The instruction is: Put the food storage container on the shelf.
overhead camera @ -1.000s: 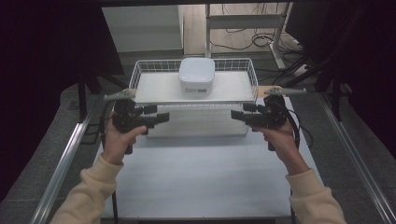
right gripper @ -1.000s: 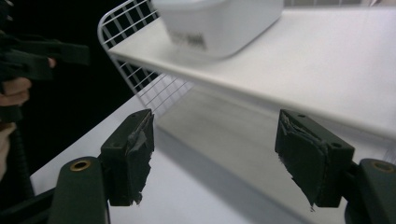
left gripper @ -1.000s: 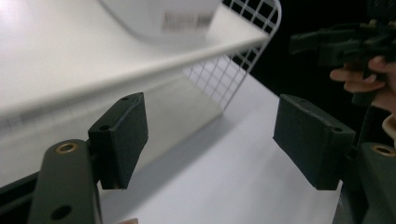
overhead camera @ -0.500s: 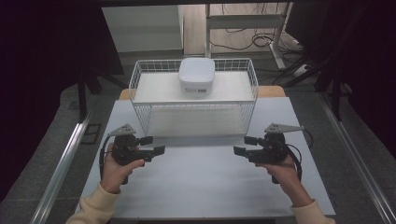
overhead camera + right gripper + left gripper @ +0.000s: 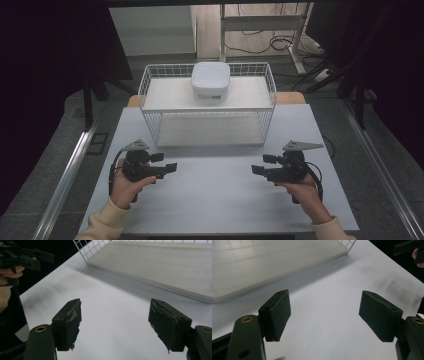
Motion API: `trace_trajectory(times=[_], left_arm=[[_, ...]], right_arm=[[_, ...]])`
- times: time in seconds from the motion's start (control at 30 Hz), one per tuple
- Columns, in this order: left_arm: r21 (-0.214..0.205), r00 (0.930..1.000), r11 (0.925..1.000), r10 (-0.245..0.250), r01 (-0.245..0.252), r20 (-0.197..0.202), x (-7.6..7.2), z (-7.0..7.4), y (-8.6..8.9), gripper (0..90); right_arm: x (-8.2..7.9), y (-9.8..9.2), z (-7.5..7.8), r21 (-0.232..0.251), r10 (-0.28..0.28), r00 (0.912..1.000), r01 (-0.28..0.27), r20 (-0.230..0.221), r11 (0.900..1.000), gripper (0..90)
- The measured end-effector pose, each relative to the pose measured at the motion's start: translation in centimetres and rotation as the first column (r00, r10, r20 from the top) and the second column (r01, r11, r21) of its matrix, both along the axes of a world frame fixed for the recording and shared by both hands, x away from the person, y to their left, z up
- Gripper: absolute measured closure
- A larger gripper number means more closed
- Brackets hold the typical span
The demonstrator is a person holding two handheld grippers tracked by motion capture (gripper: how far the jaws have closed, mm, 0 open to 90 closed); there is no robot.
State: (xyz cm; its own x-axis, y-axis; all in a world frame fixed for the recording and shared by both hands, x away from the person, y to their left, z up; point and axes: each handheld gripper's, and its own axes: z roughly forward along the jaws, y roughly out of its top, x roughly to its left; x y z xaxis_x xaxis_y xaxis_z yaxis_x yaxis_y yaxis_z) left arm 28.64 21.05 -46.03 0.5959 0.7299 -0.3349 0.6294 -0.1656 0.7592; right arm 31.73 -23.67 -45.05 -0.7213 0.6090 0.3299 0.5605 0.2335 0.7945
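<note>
A white wire basket (image 5: 150, 85) stands at the far middle of the white table (image 5: 215, 195). On its upper shelf rests a white rounded box (image 5: 210, 80). My left gripper (image 5: 169, 168) hovers over the table's left front, held in a hand, jaws wide apart with nothing between them (image 5: 324, 315). My right gripper (image 5: 257, 167) sits at the right front, also open and empty (image 5: 115, 322). Both point inward at each other. The basket's lower panel (image 5: 175, 267) lies ahead of the right gripper and shows again as a pale panel (image 5: 262, 265) ahead of the left.
Metal rails (image 5: 65, 175) run along both sides of the table. Behind the basket are a desk frame and cables (image 5: 280, 40) on the floor. Dark surroundings flank the table. Bare table surface lies between the grippers.
Both hands drew back from the basket's sides toward the table's front edge and came lower. The basket and box stayed put.
</note>
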Motion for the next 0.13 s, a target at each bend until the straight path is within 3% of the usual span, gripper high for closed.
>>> trace_trajectory(times=[0.13], left_arm=[[0.005, 1.0000, 1.0000, 0.006, -0.006, -0.005, -0.07, -0.31, 0.17, 24.8]], right_arm=[[0.00, -0.01, -0.50, -0.058, -0.024, 0.9991, 0.026, 0.035, 0.9980, 22.8]])
